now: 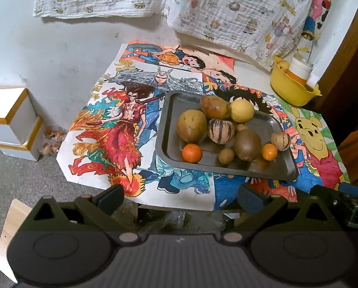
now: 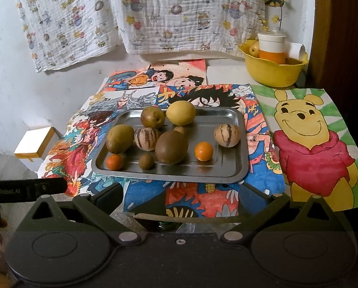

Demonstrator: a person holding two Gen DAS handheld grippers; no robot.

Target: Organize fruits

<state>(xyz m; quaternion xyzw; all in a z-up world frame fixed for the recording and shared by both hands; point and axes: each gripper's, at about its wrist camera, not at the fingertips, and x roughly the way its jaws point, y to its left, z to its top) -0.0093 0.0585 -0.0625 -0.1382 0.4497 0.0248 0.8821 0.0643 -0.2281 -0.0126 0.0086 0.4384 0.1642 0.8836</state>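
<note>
Hovering apart — both tongs (image 1: 180,198) (image 2: 180,198) gape before tray (image 2: 234,168).

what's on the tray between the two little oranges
In the right wrist view, the big kiwi and a small kiwi sit between the left orange and right orange.

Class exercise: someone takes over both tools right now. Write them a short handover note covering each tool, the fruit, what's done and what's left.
Left tool: open, empty, held short of the table's near edge.
Right tool: open, empty, also short of the near edge.
Fruit: all on the metal tray, mixed together: two small oranges, two striped melons, a big kiwi, a yellow lemon, and other brown fruit.
Yellow bowl sits at the back right, holding a cup.
Done: nothing visibly sorted.
Left: group the fruit.
</note>
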